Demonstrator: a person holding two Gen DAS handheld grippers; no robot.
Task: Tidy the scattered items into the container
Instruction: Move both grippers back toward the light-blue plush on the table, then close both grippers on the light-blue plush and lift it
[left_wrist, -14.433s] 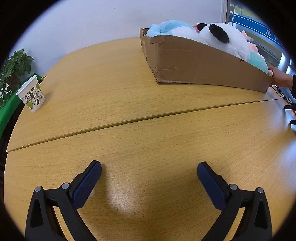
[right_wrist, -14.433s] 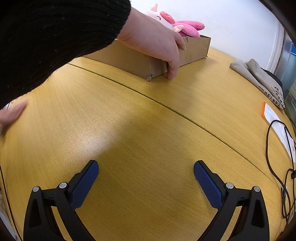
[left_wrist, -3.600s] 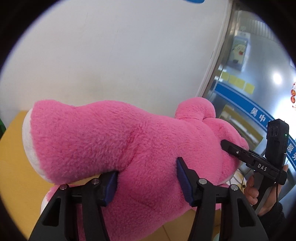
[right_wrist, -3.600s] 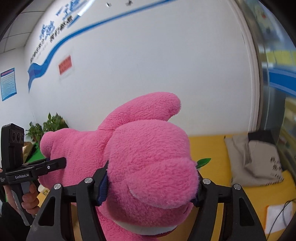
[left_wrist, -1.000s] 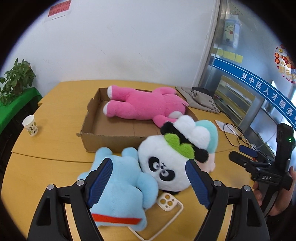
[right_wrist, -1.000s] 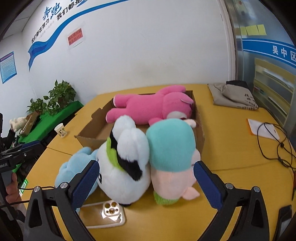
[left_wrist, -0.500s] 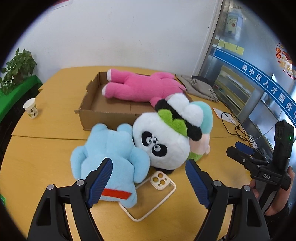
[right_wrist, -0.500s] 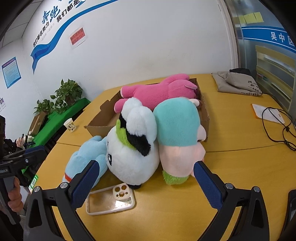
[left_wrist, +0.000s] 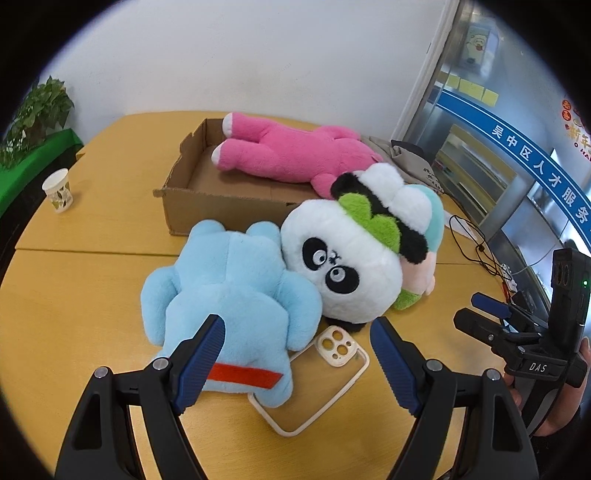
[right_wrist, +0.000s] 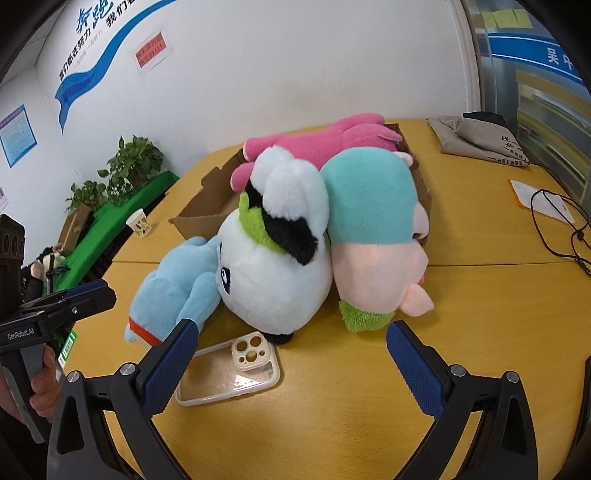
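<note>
A cardboard box (left_wrist: 221, 201) (right_wrist: 207, 208) at the back of the yellow table holds a pink plush (left_wrist: 291, 153) (right_wrist: 332, 138). In front of it, on the table, lie a light blue plush (left_wrist: 229, 295) (right_wrist: 177, 280), a panda plush (left_wrist: 347, 258) (right_wrist: 277, 258) and a teal and peach plush (right_wrist: 373, 229) (left_wrist: 434, 218). A clear phone case (left_wrist: 325, 373) (right_wrist: 232, 369) lies nearest. My left gripper (left_wrist: 297, 354) stands open just over the blue plush's lower end and the case. My right gripper (right_wrist: 291, 350) stands open before the panda, empty.
A paper cup (left_wrist: 58, 190) (right_wrist: 140, 222) stands at the table's left. A folded grey bag (right_wrist: 480, 142), a paper sheet and a black cable (right_wrist: 565, 225) lie at the right. Potted plants (right_wrist: 129, 162) on a green stand sit beyond the left edge.
Both grippers have sunk and come closer to the plush pile and phone case, which now look larger. Their jaws stand as wide as before. The toys have not moved.
</note>
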